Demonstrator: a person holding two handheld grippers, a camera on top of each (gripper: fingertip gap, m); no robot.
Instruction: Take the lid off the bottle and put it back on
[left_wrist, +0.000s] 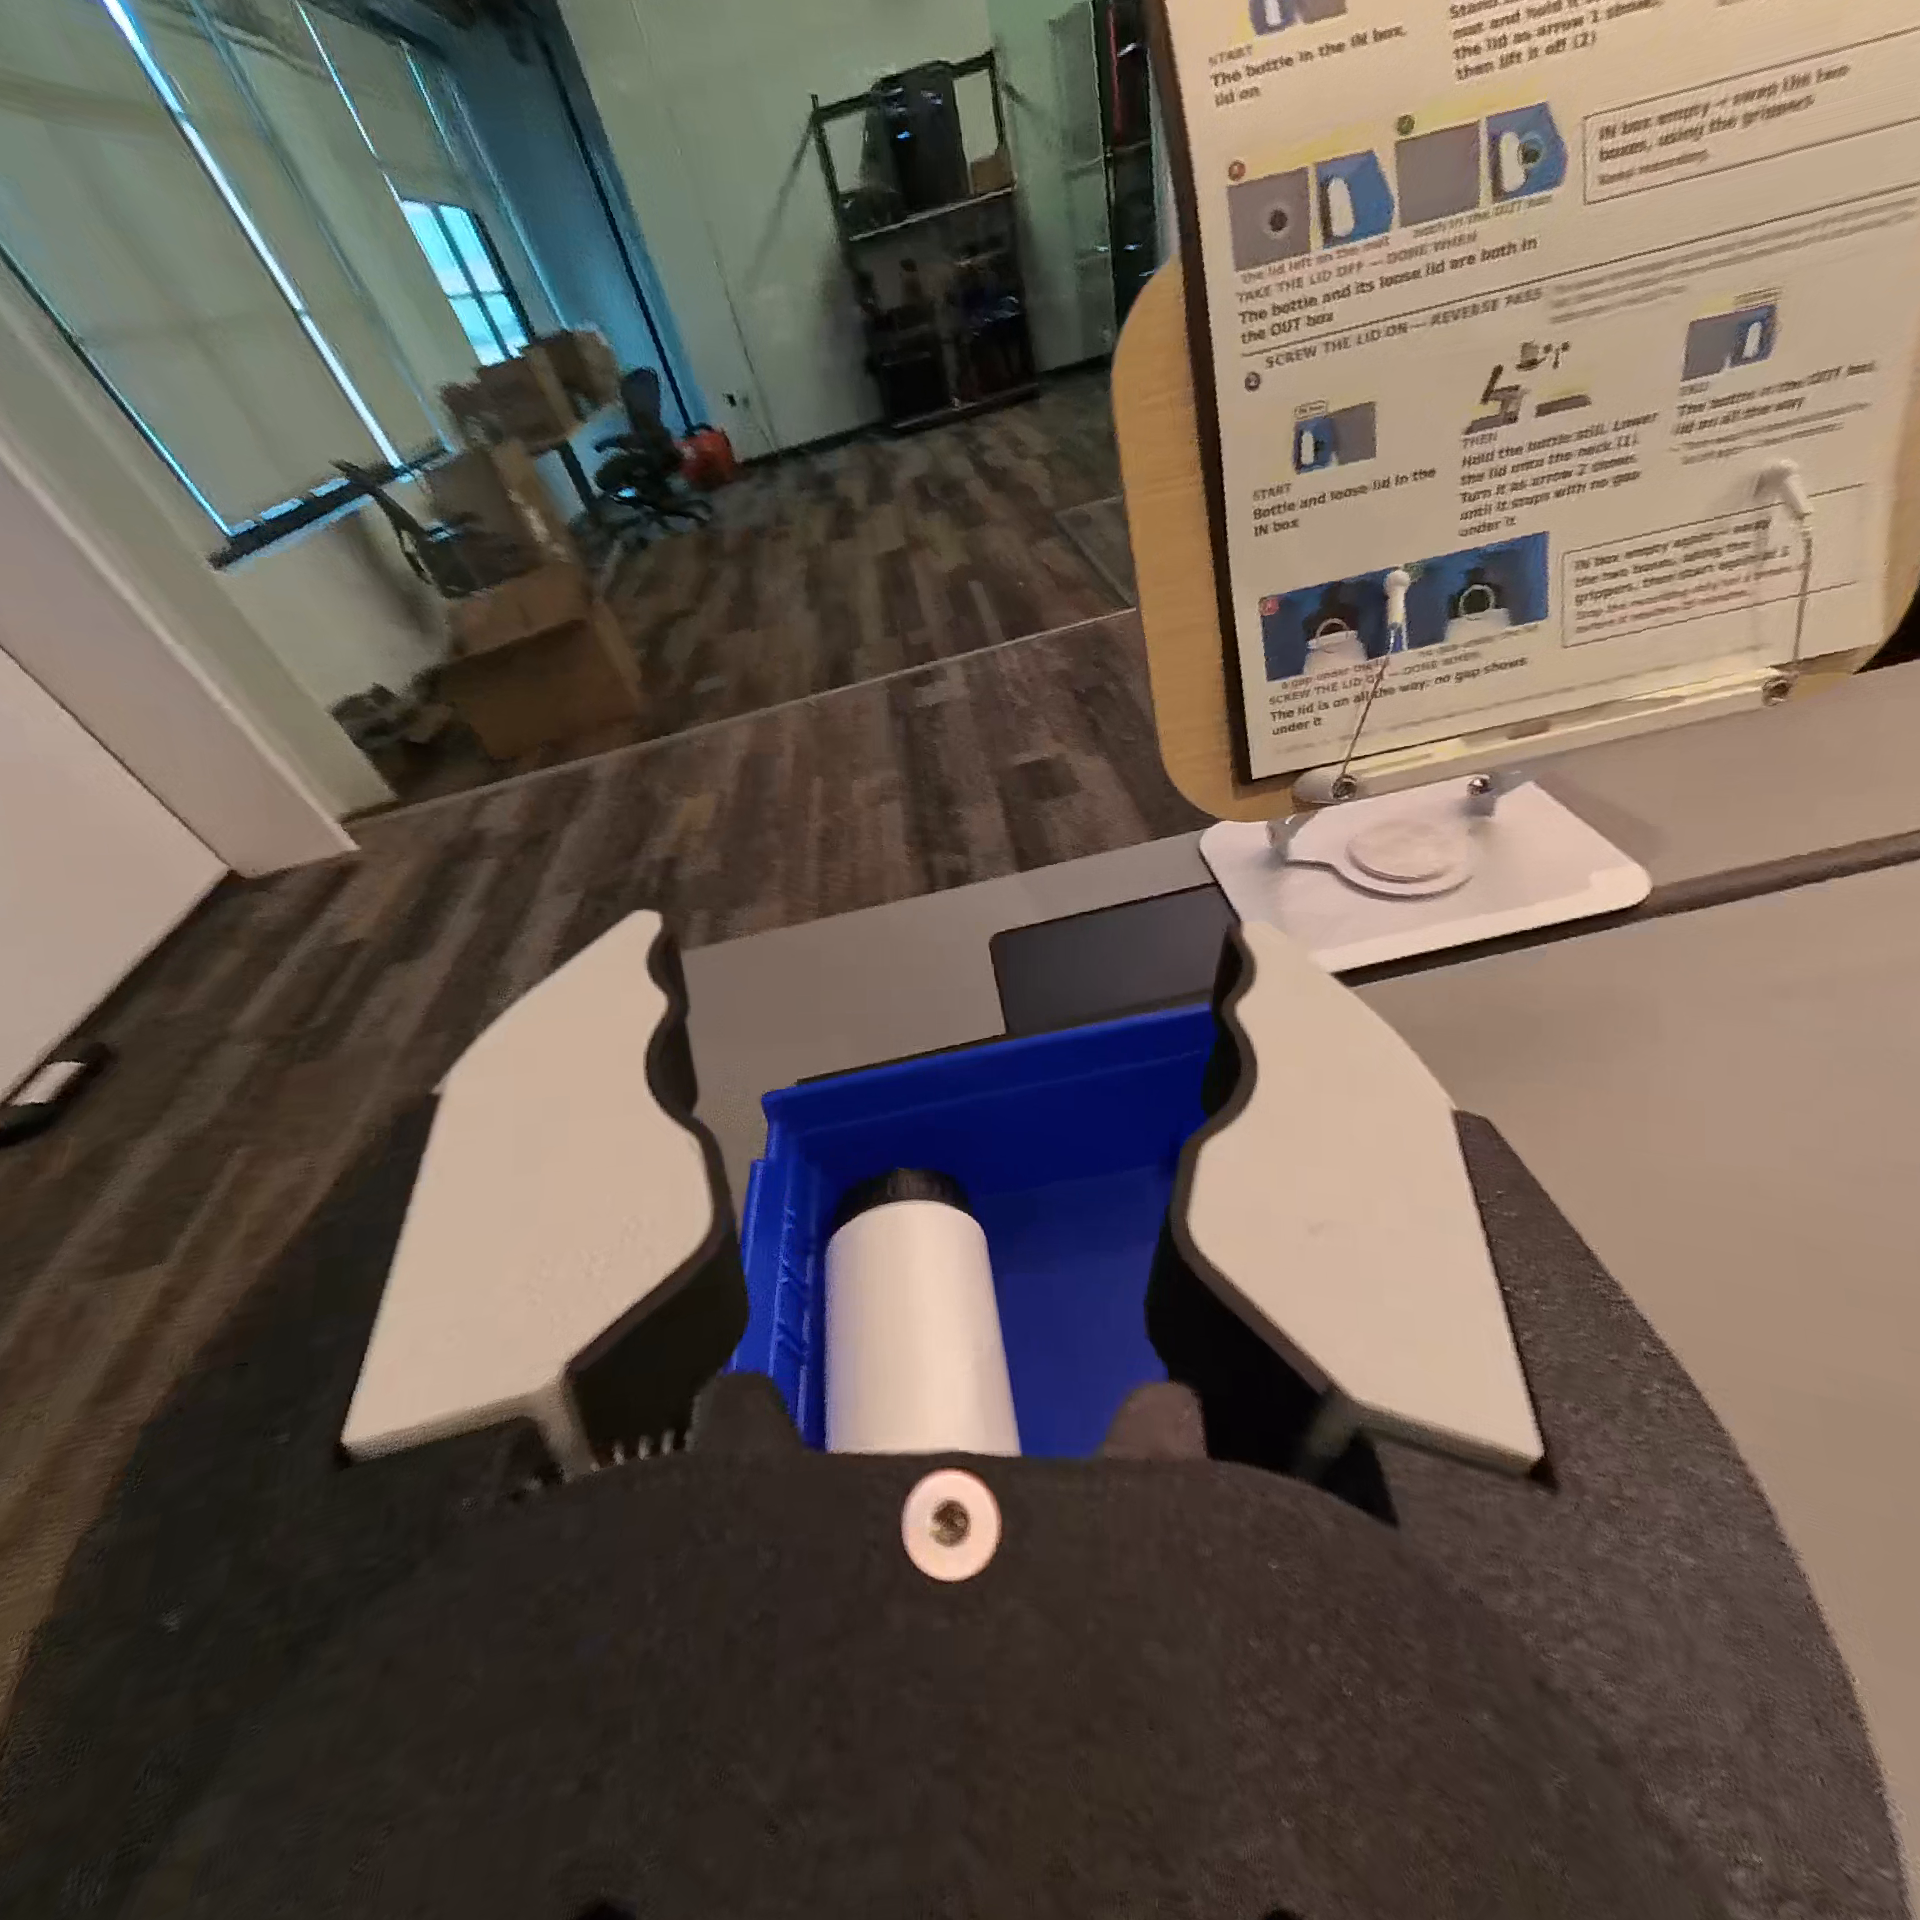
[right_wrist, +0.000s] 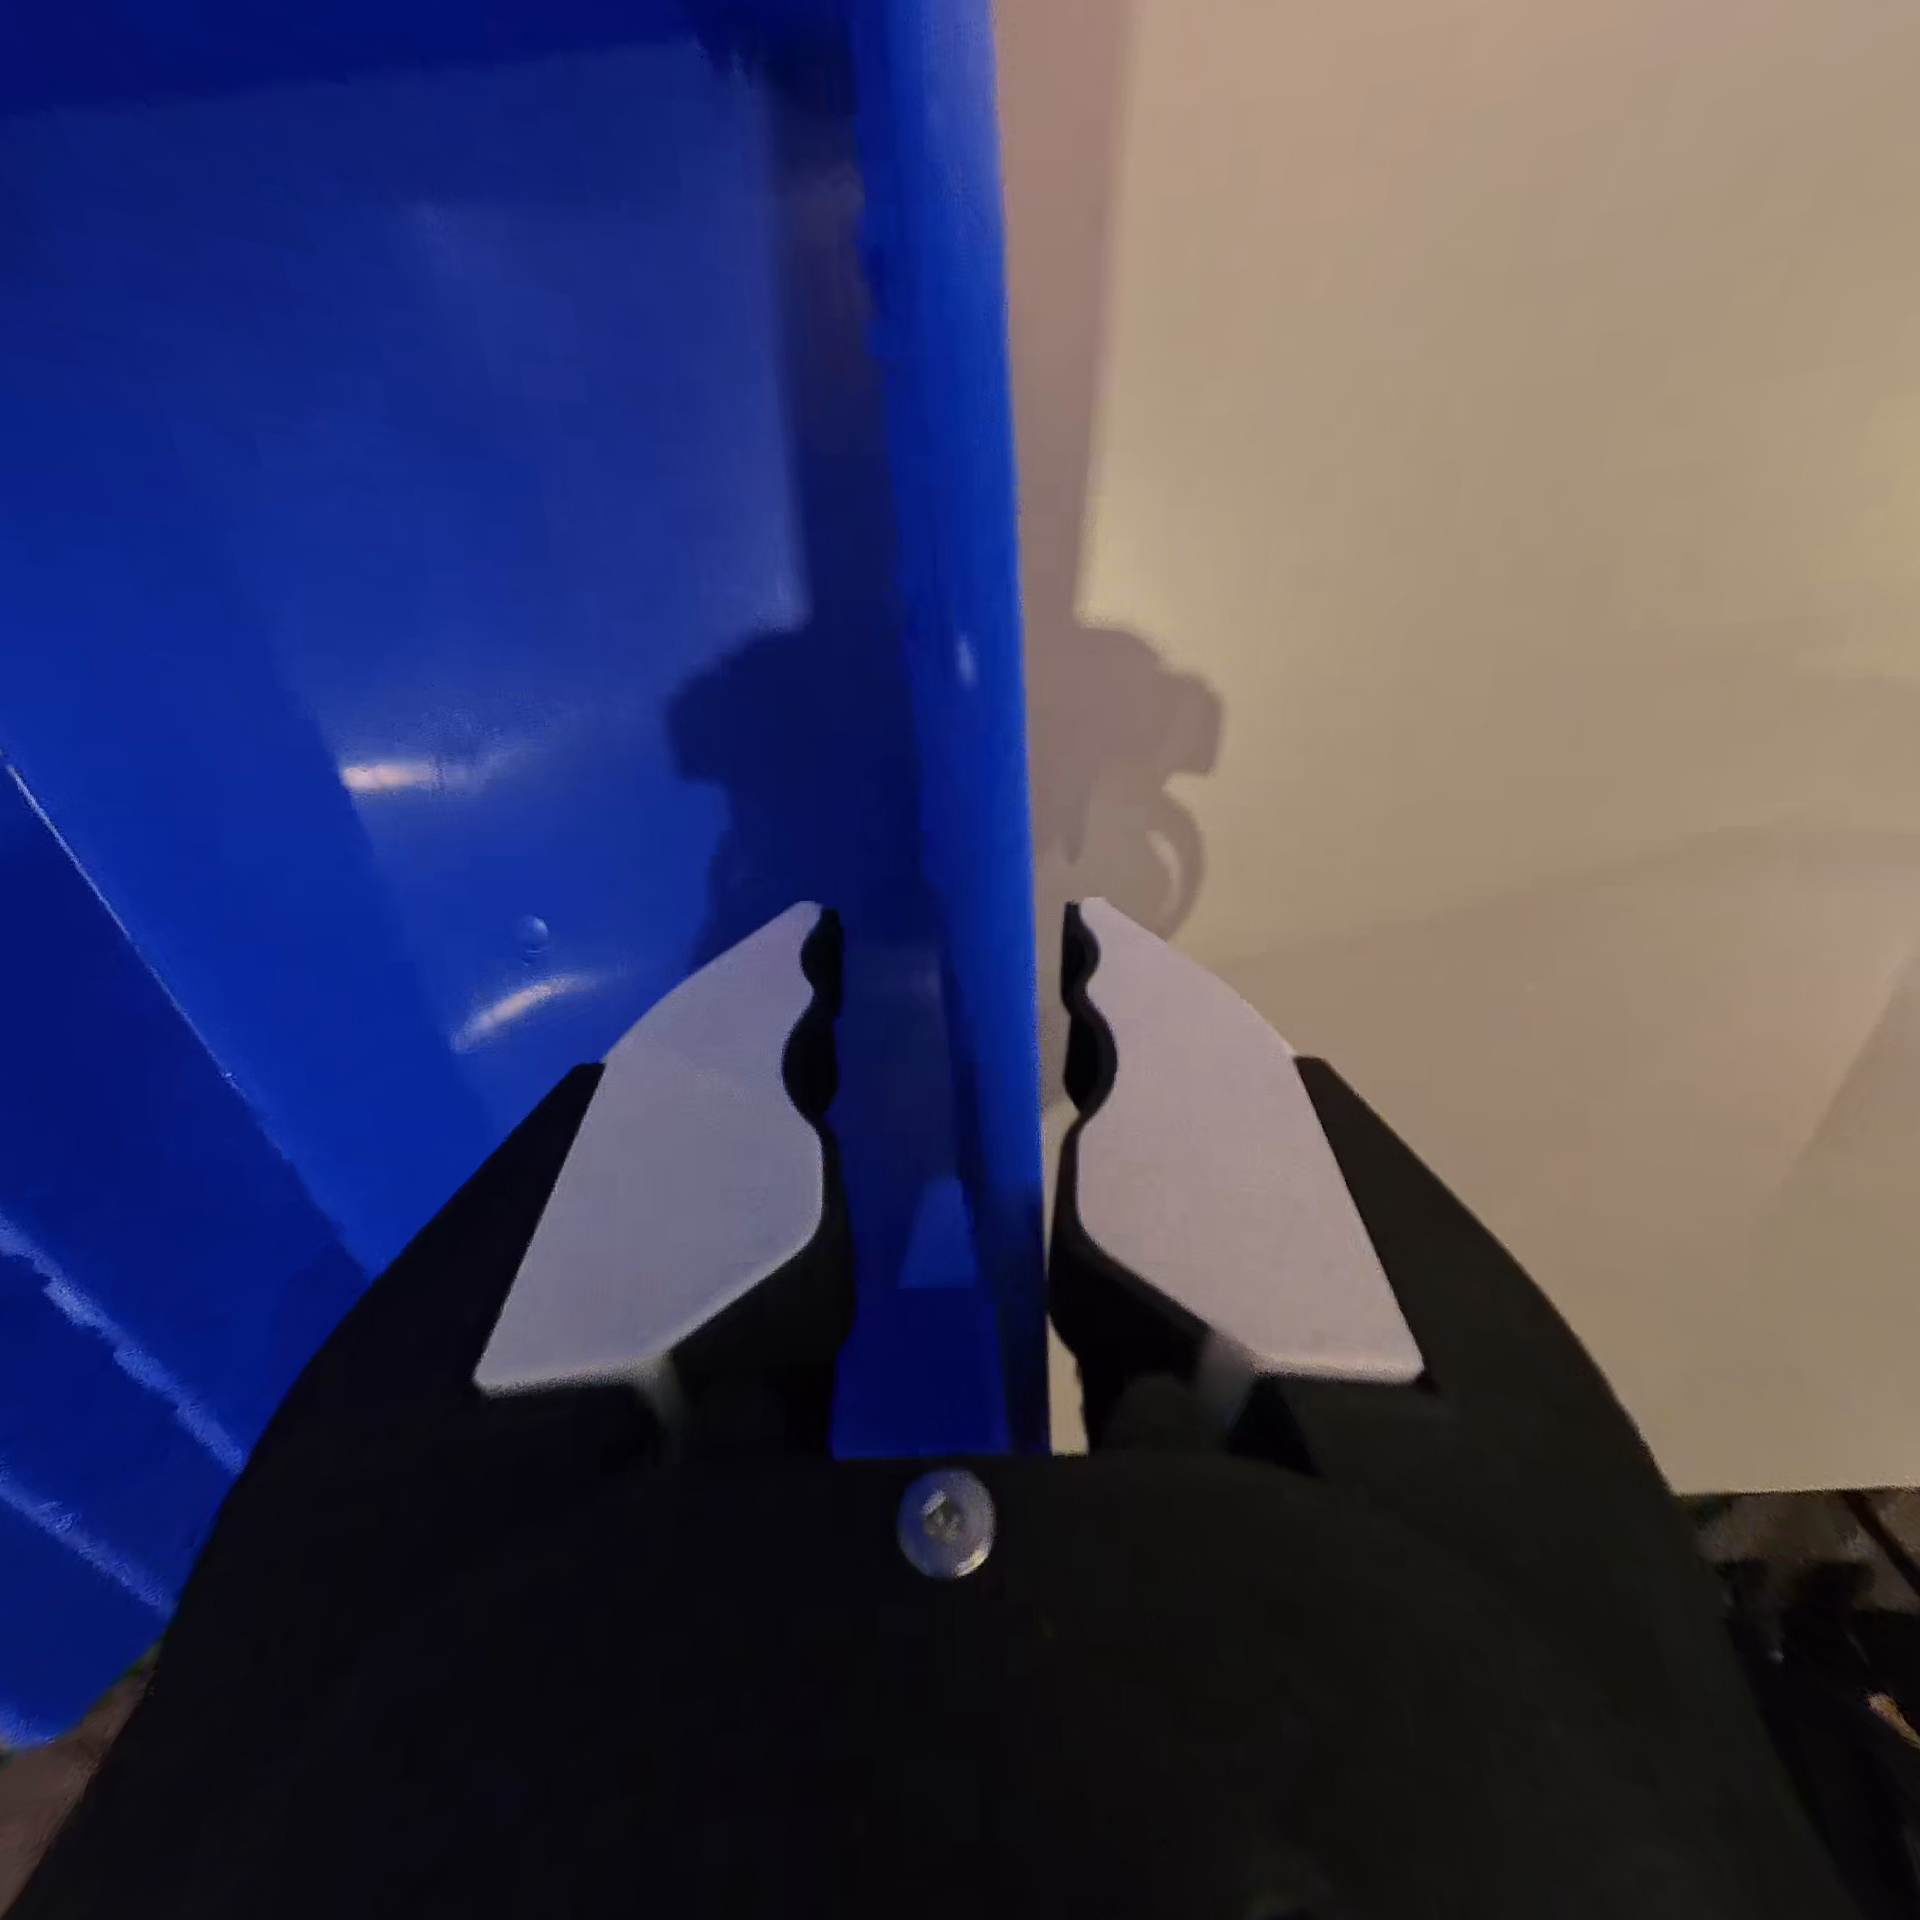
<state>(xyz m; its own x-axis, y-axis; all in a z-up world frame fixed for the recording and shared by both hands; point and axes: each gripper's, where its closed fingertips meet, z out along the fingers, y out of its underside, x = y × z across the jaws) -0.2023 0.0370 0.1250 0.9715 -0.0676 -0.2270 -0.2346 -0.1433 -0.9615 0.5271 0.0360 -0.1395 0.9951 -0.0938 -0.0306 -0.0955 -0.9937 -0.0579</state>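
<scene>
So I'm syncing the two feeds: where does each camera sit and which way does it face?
Left wrist view: on the left gripper, open, looking down-forward at the white bottle lying in a blue bin.
Right wrist view: on the right gripper, straddling a blue bin wall.
Shared: possibly a blue bin; unclear if the same.
</scene>
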